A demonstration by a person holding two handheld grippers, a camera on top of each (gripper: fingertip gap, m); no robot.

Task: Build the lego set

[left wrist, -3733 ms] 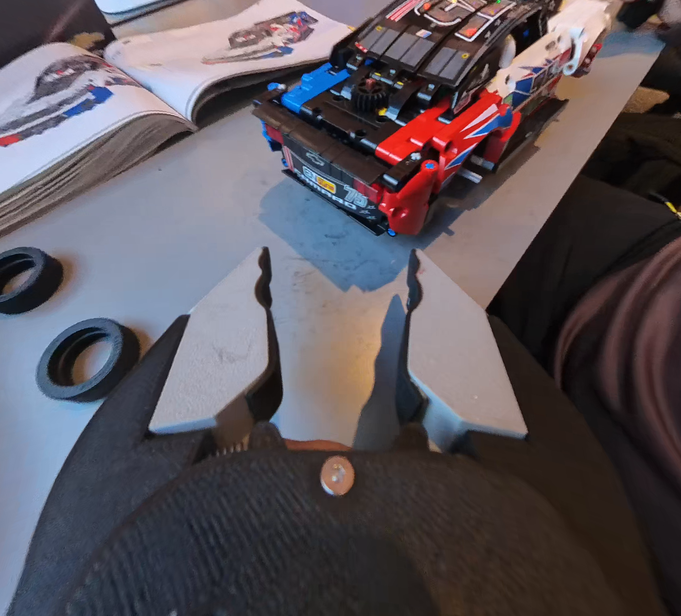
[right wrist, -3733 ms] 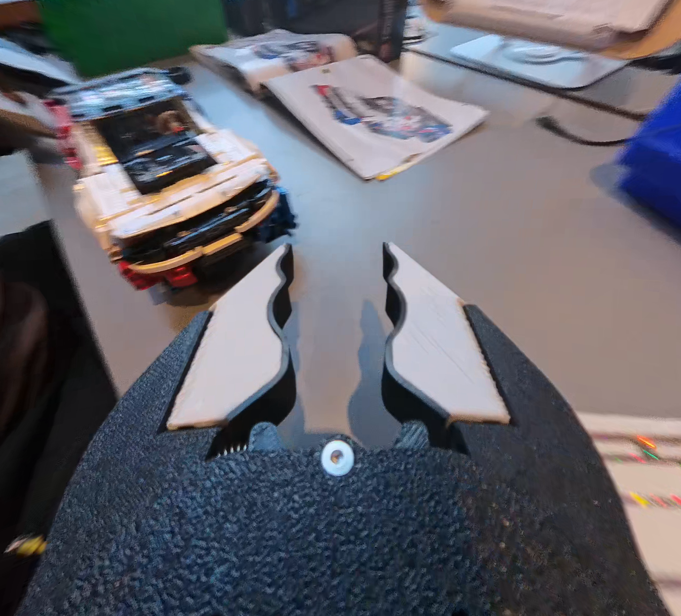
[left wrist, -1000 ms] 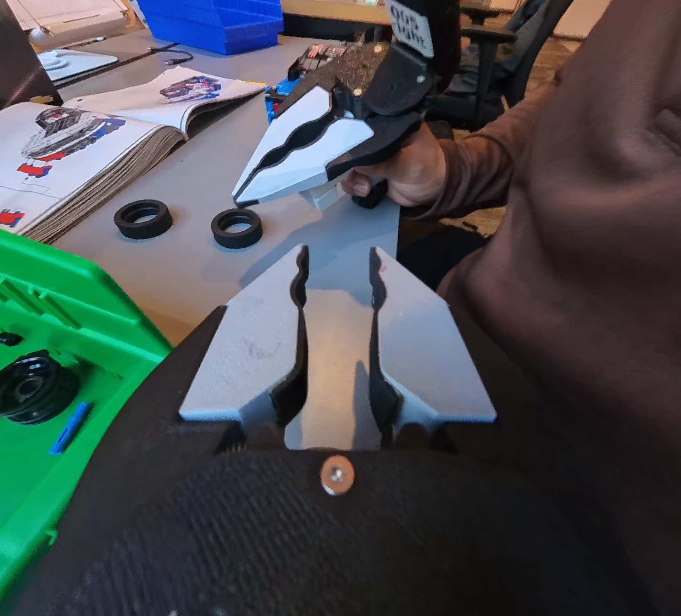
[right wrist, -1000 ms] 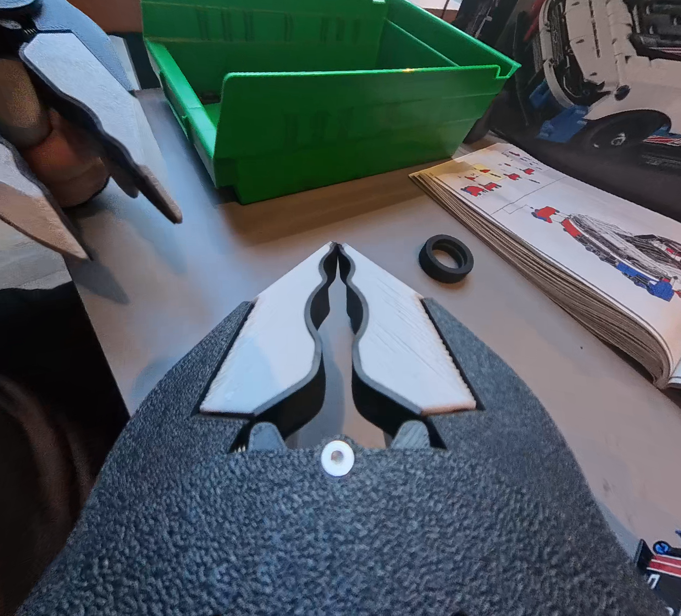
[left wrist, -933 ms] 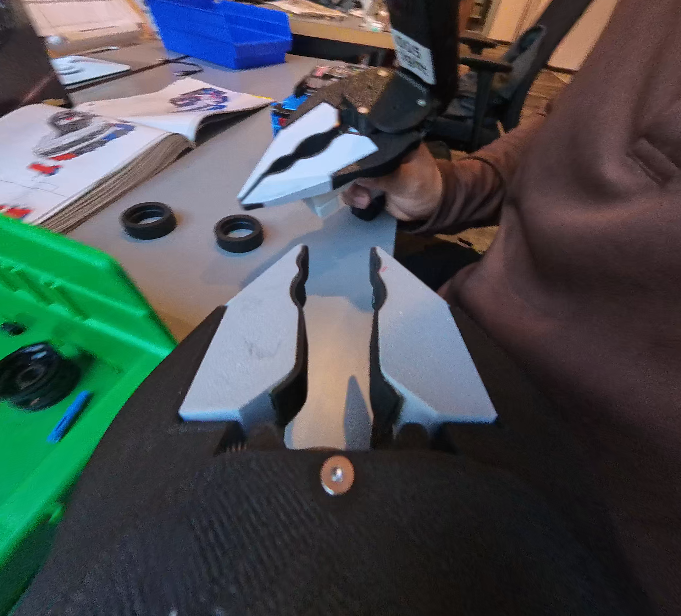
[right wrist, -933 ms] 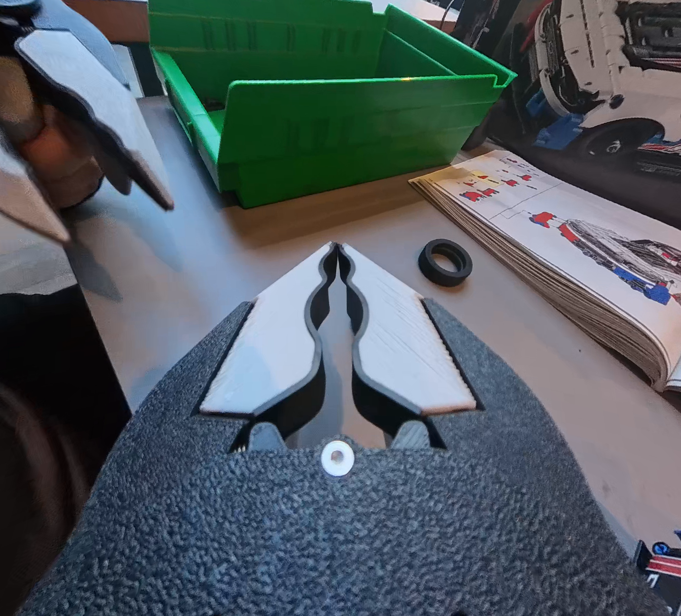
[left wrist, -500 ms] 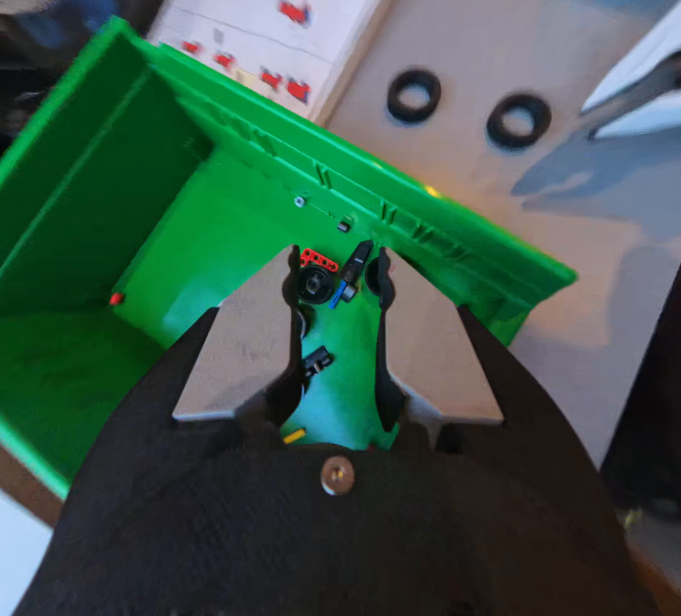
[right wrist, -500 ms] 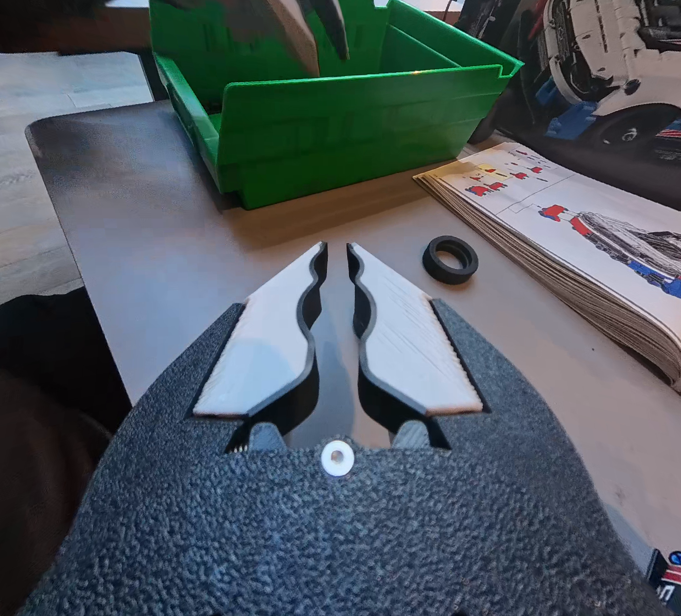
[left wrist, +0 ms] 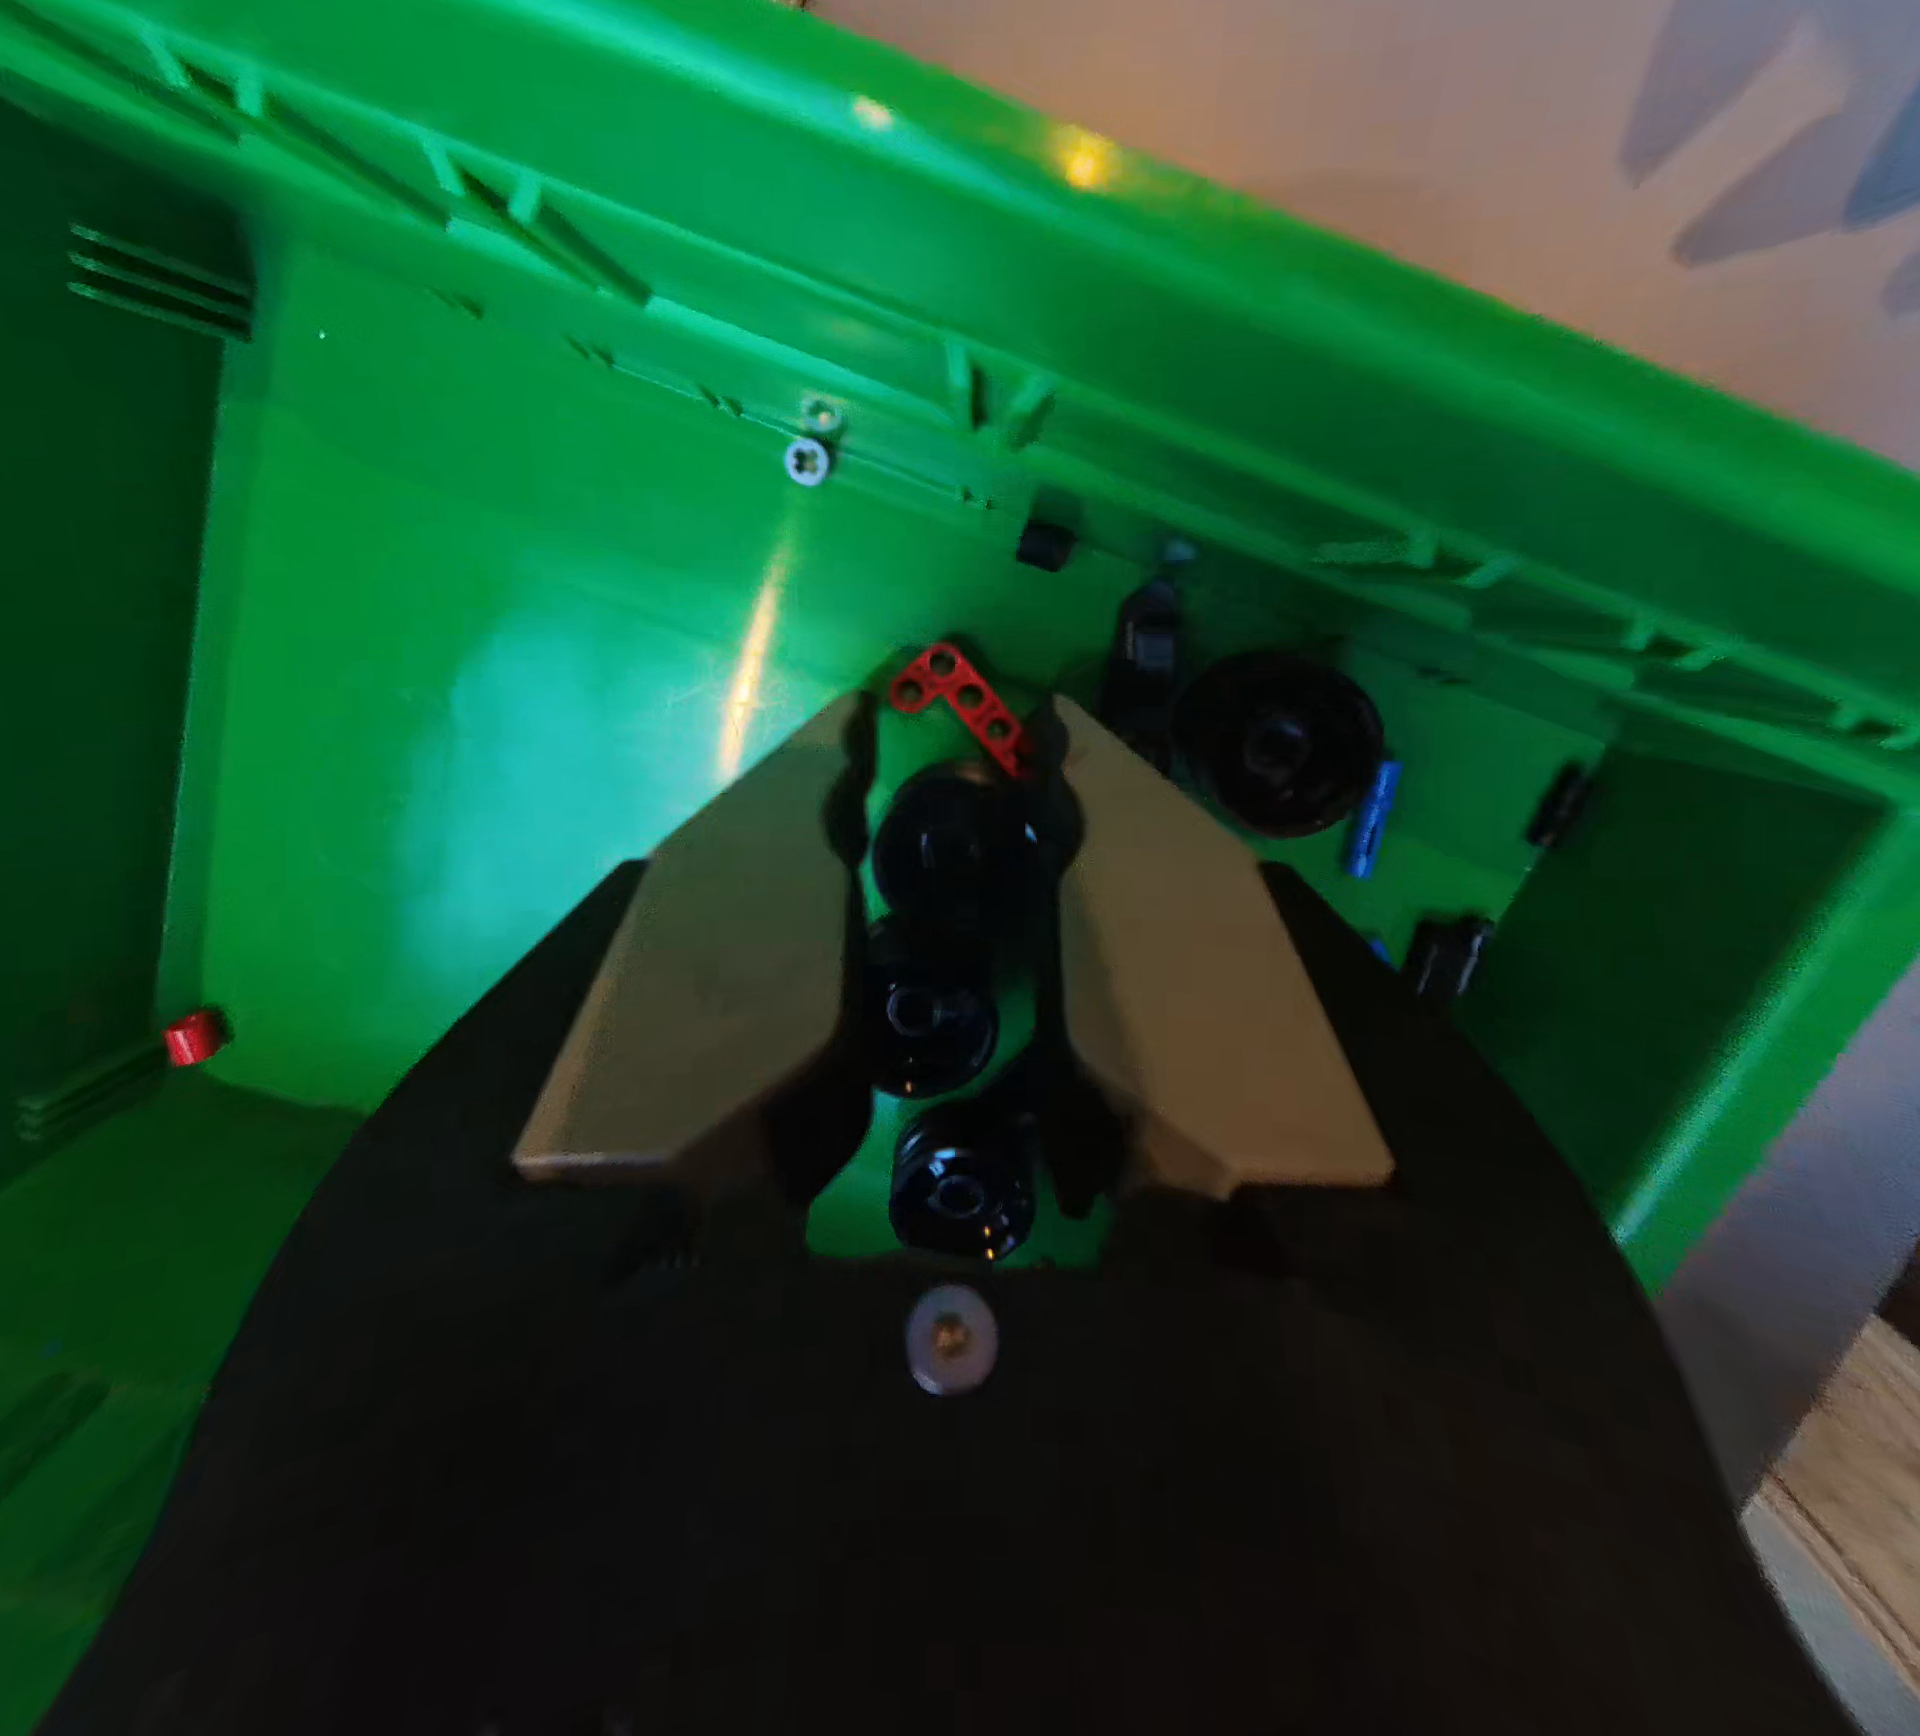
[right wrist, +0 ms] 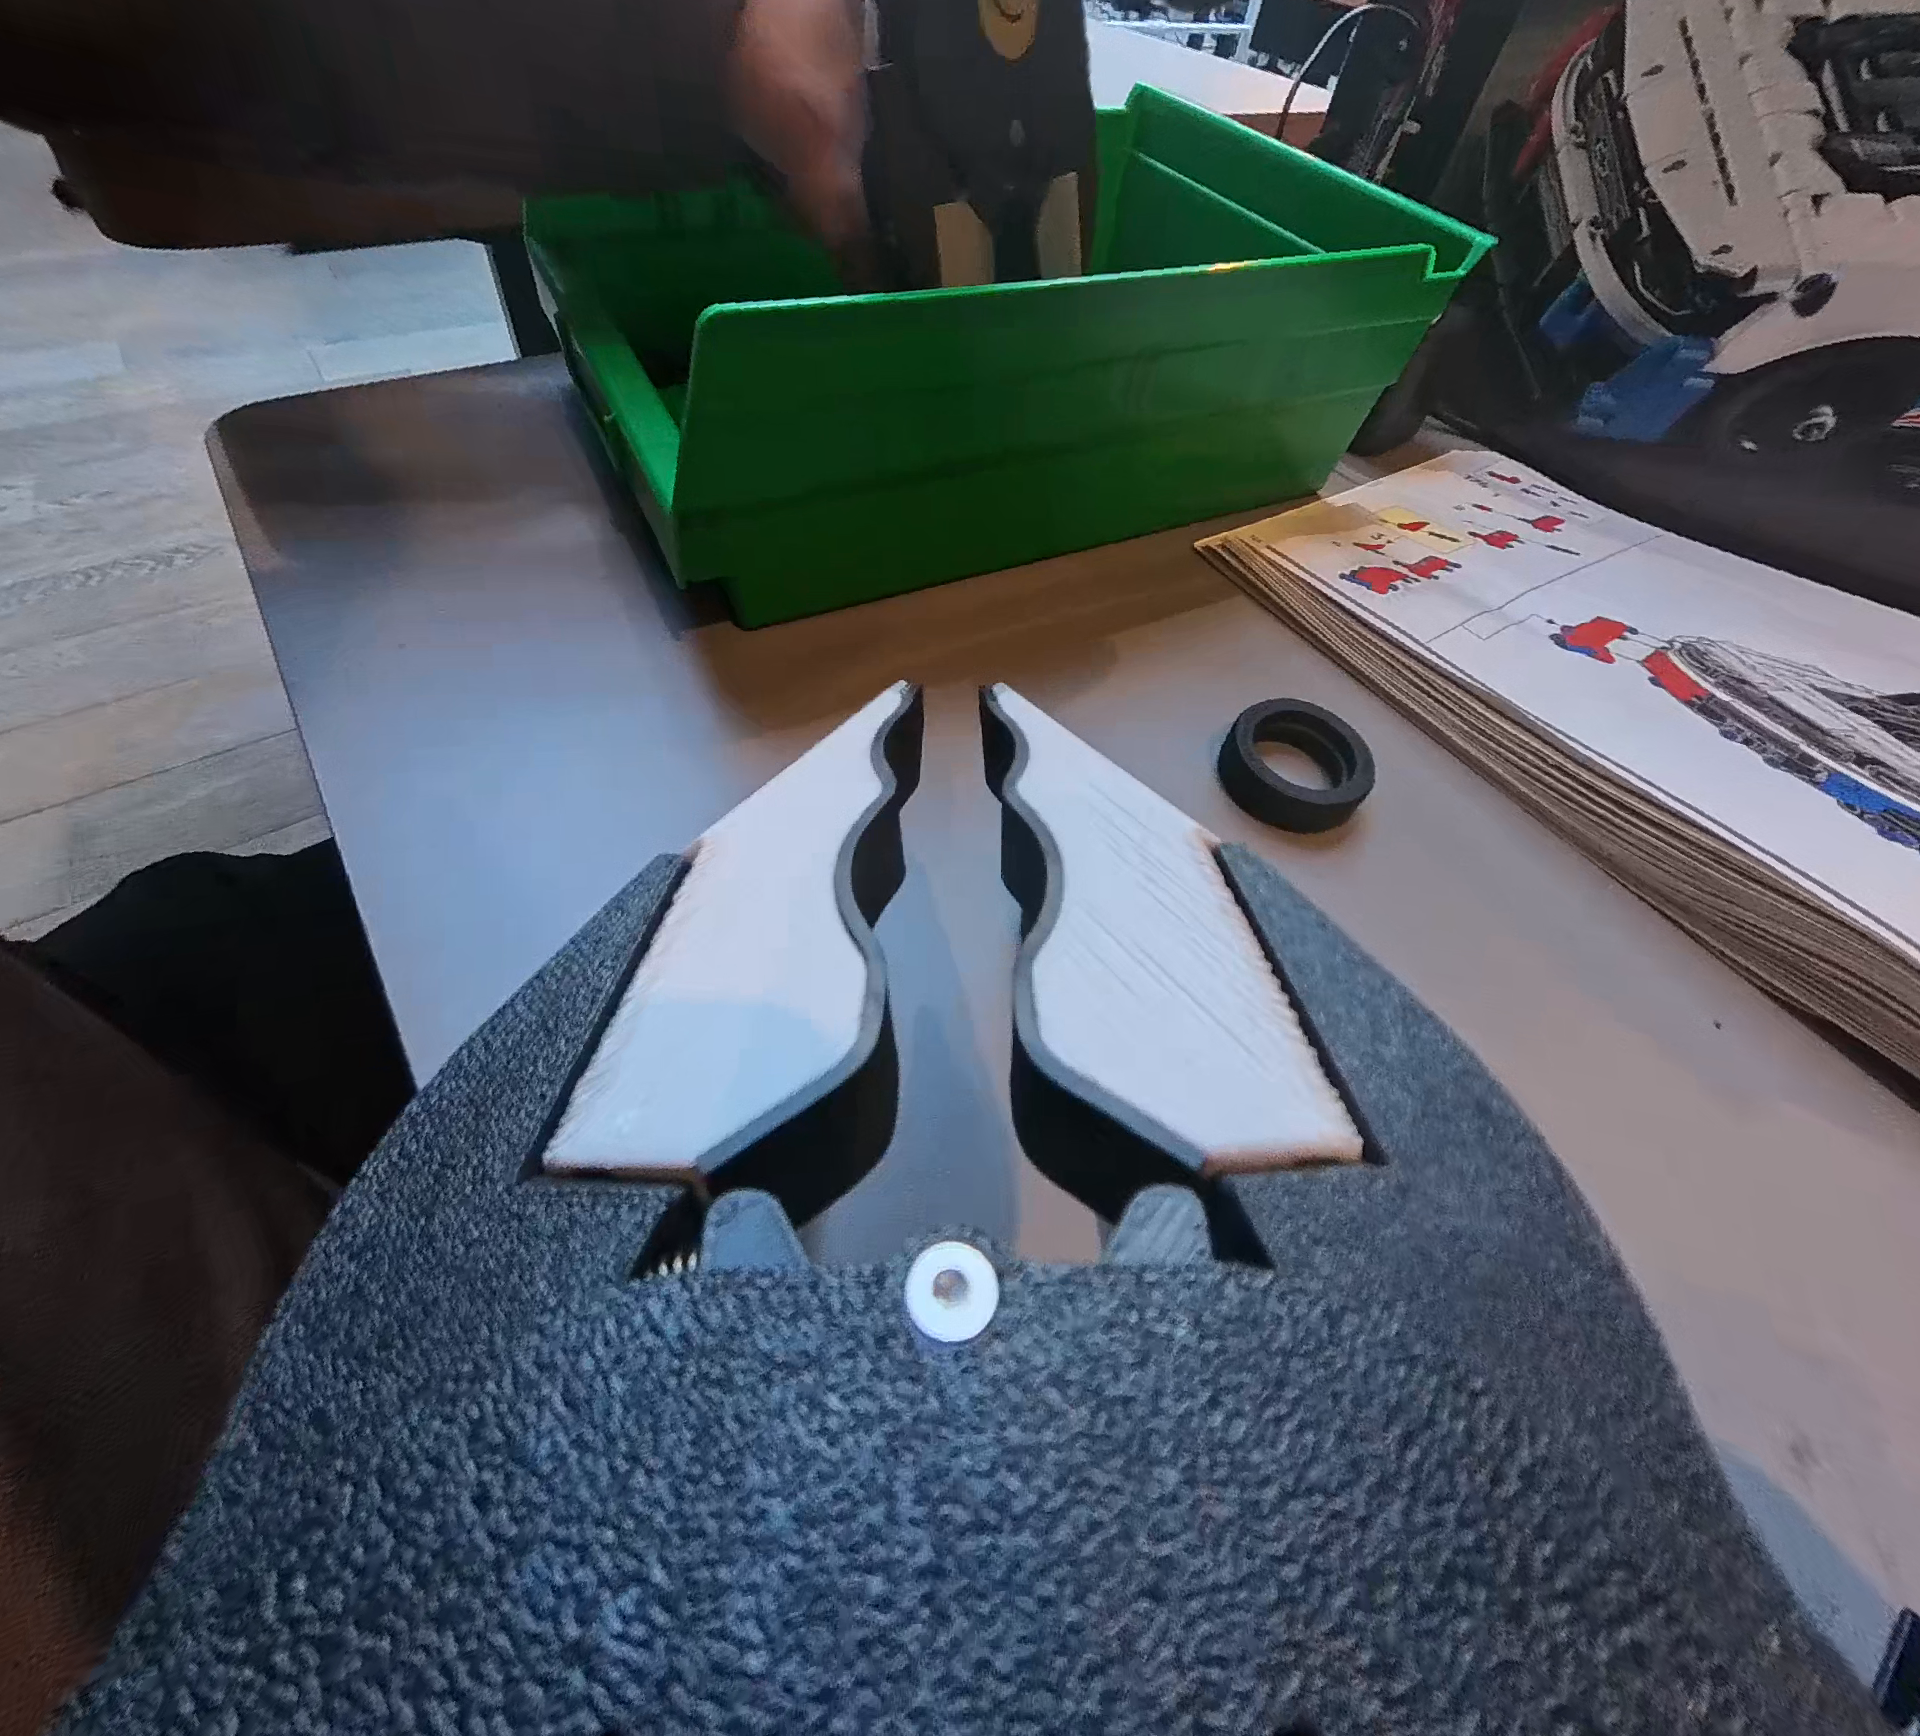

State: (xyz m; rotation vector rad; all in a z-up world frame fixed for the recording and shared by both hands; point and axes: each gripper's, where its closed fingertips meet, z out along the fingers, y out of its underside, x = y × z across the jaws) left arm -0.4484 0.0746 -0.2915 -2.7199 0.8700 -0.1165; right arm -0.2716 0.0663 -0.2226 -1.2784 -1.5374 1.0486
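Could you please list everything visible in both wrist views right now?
Green plastic bin: one, green, far end of the table.
Black plastic wheel hubs: four, black, on the bin floor, three in line between the left fingers, one to their right.
Red angled beam: one, red, bin floor by the fingertips.
Blue pin: one, blue, beside the right hub.
Black rubber tyre ring: one in the right view, black, on the table beside the booklet.
Open instruction booklet: one, white, right of the bin.
Set box: one, dark, behind the booklet.
Grey table: one.
Left hand-held gripper: open, inside the bin.
Right hand-held gripper: slightly open, empty, over the table.
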